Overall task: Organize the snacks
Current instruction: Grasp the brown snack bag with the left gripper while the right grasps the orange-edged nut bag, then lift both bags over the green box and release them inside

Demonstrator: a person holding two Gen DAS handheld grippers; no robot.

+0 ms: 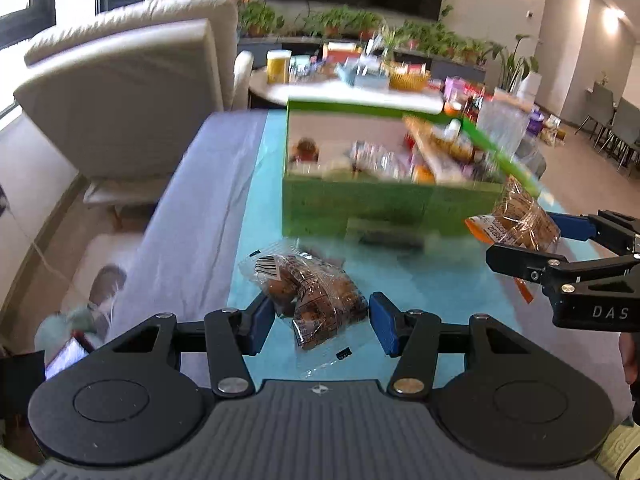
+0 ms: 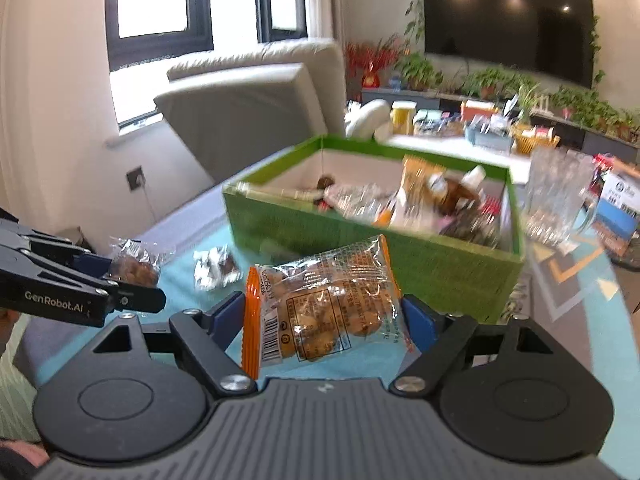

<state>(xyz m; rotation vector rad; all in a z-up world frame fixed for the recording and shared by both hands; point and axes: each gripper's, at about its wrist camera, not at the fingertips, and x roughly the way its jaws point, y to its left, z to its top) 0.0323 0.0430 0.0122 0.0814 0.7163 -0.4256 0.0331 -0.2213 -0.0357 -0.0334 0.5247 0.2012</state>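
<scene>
both grippers are carrying a snack packet above the teal mat (image 1: pixel 256 216). the left gripper (image 1: pixel 322 322) is clamped on a clear packet of dark brown cakes (image 1: pixel 310 292), the blue pads (image 1: pixel 262 320) pressing in from either side with the wrapper's tail drooping between them. the right gripper (image 2: pixel 324 316) is closed on an orange-edged packet of golden cakes (image 2: pixel 320 304) – barcode end toward the left pad – and from the left camera it shows in from the right edge, packet raised just beside the box's near corner. the green box (image 2: pixel 360 256) sits ahead of both on the mat, lid off, already holding a jumble of wrapped snacks, blurred in both views. one small silvery wrapped piece (image 2: pixel 216 270) lies on the mat near the box's front wall – between the two grippers in the right camera. a clear glass mug (image 2: pixel 556 196) stands just beside the box's right side.
</scene>
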